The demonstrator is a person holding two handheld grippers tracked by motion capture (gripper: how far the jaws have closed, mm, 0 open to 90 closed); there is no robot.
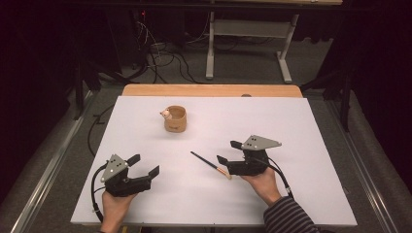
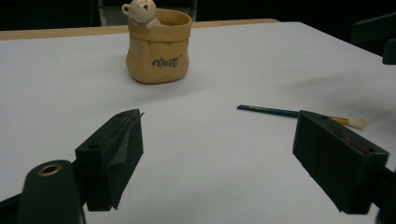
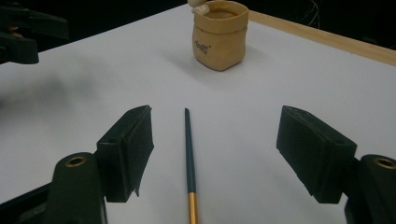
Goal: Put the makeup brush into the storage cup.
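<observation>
While the slim dark-green paintbrush (image 3: 188, 154) is lying flat on the white tabletop (image 1: 301, 121) below the tan bear-trimmed ceramic pot (image 1: 175, 119), the right tongs (image 3: 219, 154) are straddling it, spread for pinching; the left tongs (image 2: 229, 158) are idling spread nearby

Paintbrush (image 1: 210, 164), slim, dark green handle, gold ferrule, pale bristle tip, lying flat on the white surface at centre frame, bristles toward lower right; tan sack-shaped pot (image 1: 175, 119) with small bear figure on rim, upright, above and left of it
</observation>
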